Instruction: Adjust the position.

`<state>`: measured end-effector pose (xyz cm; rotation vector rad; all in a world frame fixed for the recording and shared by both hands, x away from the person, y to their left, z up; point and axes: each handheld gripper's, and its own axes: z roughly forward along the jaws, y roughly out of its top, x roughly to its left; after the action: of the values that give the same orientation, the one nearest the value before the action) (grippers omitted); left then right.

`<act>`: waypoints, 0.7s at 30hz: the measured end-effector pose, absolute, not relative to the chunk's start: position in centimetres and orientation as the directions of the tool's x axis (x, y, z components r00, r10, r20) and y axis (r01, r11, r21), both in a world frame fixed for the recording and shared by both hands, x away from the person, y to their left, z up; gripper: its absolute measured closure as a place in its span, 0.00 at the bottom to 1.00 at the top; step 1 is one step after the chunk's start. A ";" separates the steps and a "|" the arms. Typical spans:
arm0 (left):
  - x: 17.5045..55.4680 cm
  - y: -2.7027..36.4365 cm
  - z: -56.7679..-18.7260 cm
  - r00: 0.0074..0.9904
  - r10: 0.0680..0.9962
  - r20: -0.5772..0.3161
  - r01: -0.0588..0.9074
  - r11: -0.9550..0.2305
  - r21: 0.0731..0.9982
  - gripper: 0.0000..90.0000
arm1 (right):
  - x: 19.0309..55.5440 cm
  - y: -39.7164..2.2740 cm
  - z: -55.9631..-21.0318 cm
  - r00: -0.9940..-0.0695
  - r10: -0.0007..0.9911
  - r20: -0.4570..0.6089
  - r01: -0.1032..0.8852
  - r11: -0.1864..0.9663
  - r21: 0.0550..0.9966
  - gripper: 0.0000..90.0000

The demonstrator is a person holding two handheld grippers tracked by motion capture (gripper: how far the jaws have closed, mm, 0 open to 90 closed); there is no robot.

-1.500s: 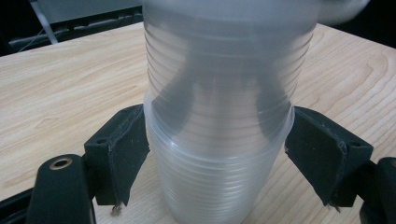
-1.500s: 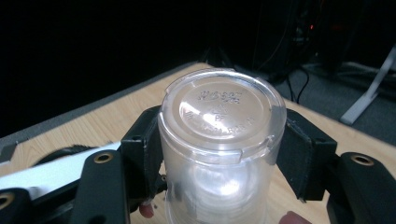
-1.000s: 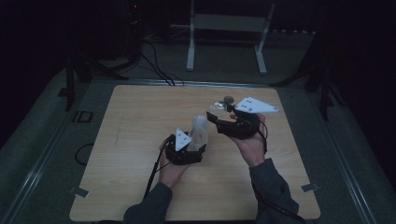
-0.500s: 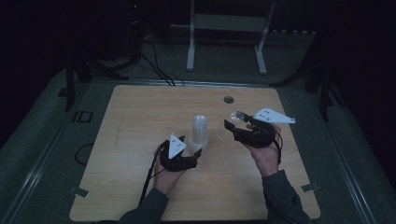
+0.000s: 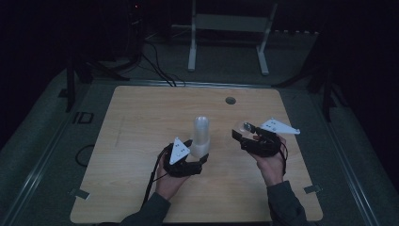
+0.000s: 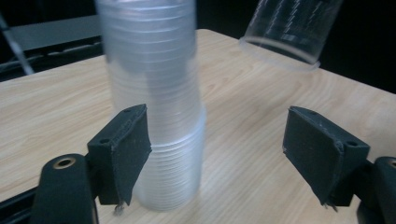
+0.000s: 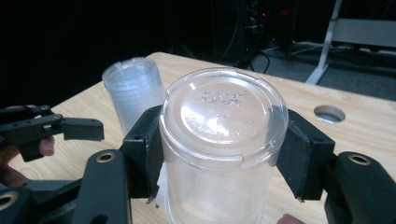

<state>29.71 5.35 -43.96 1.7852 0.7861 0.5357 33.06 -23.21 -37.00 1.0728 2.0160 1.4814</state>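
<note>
On the wooden tabletop a stack of clear plastic cups stands upside down, bottoms up, a little left of the middle as the high view has it; the left hand-held gripper sits at the foot of that stack, with the person's left hand behind it; in the left gripper view one black pad lies against the lower cups of the stack, while the other pad stands well apart from it with bare wood between, so the jaws are spread about the stack and not pinching it, though they have just been closing with the stack between them; the right hand-held gripper is to the right of the stack, apart from it and raised off the wood; its jaws pinch a single clear cup, held bottom toward the camera in the right gripper view, both pads pressed on its sides; the same cup hangs tilted in the upper right of the left gripper view, clear of the stack; a round hole lies in the tabletop near its far edge.
</note>
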 end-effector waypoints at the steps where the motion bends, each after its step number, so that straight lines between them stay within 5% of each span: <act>1: 29.6 5.2 -43.9 0.694 0.720 -0.008 0.248 -0.228 0.942 0.26 | 33.0 -23.3 -37.3 -0.613 0.782 0.113 0.341 0.133 0.931 0.43; 21: 29.3 1.9 -44.2 0.784 0.619 0.042 0.204 -0.321 0.925 0.28 | 32.5 -24.2 -40.5 -0.593 0.770 0.237 0.425 0.049 0.904 0.44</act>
<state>29.26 1.94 -44.22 1.8878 0.6259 0.4777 32.53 -24.24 -40.54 1.2084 2.0214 1.5585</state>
